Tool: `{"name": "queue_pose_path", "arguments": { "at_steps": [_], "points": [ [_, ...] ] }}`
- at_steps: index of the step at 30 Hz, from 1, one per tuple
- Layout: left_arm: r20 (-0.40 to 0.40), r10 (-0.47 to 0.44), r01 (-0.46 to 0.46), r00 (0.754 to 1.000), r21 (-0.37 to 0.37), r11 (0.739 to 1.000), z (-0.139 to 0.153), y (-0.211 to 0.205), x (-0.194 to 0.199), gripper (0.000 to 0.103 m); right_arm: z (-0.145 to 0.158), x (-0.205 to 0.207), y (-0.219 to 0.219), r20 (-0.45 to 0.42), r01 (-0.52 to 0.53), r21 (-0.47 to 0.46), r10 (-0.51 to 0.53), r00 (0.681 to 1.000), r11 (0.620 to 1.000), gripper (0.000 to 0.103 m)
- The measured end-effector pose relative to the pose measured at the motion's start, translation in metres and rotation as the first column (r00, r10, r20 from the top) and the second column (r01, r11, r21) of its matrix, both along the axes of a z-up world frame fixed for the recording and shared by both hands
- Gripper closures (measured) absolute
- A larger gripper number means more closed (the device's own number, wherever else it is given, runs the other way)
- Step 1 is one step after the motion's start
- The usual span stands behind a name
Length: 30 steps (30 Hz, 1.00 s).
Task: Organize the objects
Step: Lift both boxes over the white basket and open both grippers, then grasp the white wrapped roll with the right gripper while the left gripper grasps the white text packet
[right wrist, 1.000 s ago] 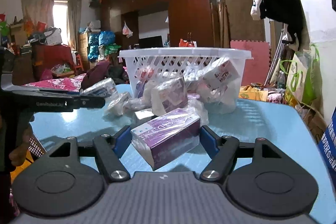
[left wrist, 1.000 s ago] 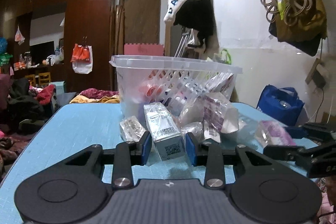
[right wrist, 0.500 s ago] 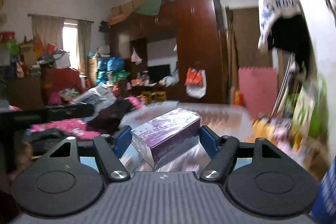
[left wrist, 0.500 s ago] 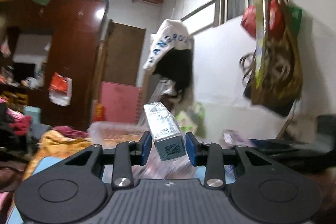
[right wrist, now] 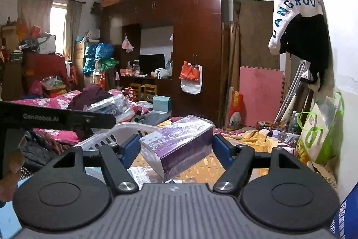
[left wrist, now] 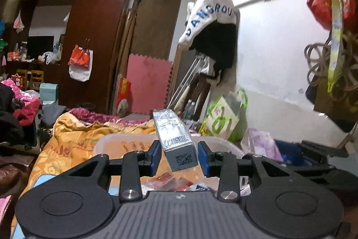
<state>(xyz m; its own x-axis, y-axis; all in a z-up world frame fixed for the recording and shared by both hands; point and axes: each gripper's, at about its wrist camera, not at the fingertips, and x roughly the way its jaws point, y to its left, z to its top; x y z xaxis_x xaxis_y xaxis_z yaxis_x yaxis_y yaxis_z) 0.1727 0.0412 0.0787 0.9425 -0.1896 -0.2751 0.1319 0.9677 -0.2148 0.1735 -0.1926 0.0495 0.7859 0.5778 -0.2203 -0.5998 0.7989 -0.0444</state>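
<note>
My left gripper (left wrist: 179, 155) is shut on a silver wrapped box (left wrist: 175, 140) with a QR code on its near end. It holds the box above the open white basket (left wrist: 125, 138), where red packets (left wrist: 170, 181) lie inside. My right gripper (right wrist: 175, 148) is shut on a purple wrapped box (right wrist: 179, 149), also held over the basket rim (right wrist: 132, 128). The left gripper's body shows at the left of the right wrist view (right wrist: 56, 119), and the right gripper's body at the right of the left wrist view (left wrist: 313, 156).
A blue table edge (left wrist: 40, 180) shows under the basket. A bed with an orange blanket (left wrist: 73, 138) and pink bedding (right wrist: 51, 102) lies behind. A green and white bag (right wrist: 317, 131) and hanging clothes (right wrist: 299, 17) are on the right wall. A dark wardrobe (right wrist: 197, 48) stands behind.
Both grippers rose from table level with their boxes and now hold them over the basket's opening. The pile of packets in front of the basket has dropped out of view.
</note>
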Motion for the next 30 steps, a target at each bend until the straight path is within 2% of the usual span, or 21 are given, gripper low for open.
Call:
{"name": "queue_pose_path", "arguments": {
  "at_steps": [3,5,6,7,8,11,15,19,24,25,27,30],
  "points": [
    [-0.027,0.009,-0.009,1.000,0.009,1.000,0.001,0.001,0.009,0.063,0.000,0.000,0.001,0.005,0.007,-0.012,-0.006,1.000,1.000,0.030],
    [-0.065,-0.005,0.007,0.998,0.021,1.000,-0.001,0.000,0.017,0.055,0.000,-0.001,0.002,0.017,0.018,-0.015,-0.018,1.000,1.000,0.028],
    [-0.084,0.001,0.002,0.996,0.037,0.999,-0.003,-0.002,0.024,0.040,0.000,-0.001,0.003,0.020,0.013,-0.015,-0.013,1.000,1.000,0.017],
    [-0.088,0.025,-0.021,0.996,0.052,0.998,-0.005,-0.002,0.026,0.029,-0.001,-0.003,0.002,0.022,0.015,-0.021,-0.015,1.000,1.000,0.010],
    [-0.081,0.039,-0.034,0.996,0.065,0.997,-0.006,-0.001,0.025,0.028,-0.002,-0.004,0.002,0.029,0.031,-0.024,-0.031,0.999,0.999,0.002],
    [-0.065,0.025,-0.021,0.998,0.065,0.998,-0.007,0.004,0.017,0.028,-0.002,-0.013,-0.003,0.056,0.034,-0.025,-0.033,0.998,0.999,0.001],
    [-0.034,0.006,-0.005,0.999,0.048,0.999,-0.007,0.011,-0.015,0.027,-0.002,-0.025,-0.018,-0.006,0.012,0.019,-0.012,1.000,1.000,0.000],
    [-0.037,0.019,-0.016,0.999,0.079,0.997,-0.029,0.017,-0.063,0.014,-0.024,-0.052,-0.037,-0.057,0.035,0.029,-0.033,0.998,0.999,0.000],
    [-0.189,0.061,-0.032,0.980,0.154,0.988,-0.075,0.025,-0.079,0.013,-0.078,-0.061,-0.036,-0.170,-0.007,-0.133,-0.015,0.985,0.991,0.001],
    [-0.215,0.057,-0.022,0.975,0.159,0.987,-0.084,0.026,-0.076,0.013,-0.083,-0.061,-0.036,-0.171,-0.013,-0.140,-0.011,0.985,0.990,0.001],
    [-0.261,0.057,-0.013,0.964,0.169,0.986,-0.096,0.027,-0.066,0.013,-0.090,-0.059,-0.035,-0.185,-0.030,-0.128,0.005,0.983,0.991,0.011],
    [-0.299,0.075,-0.023,0.951,0.173,0.985,-0.102,0.030,-0.049,0.013,-0.093,-0.053,-0.029,-0.210,-0.052,-0.126,0.025,0.977,0.991,0.018]
  ]
}}
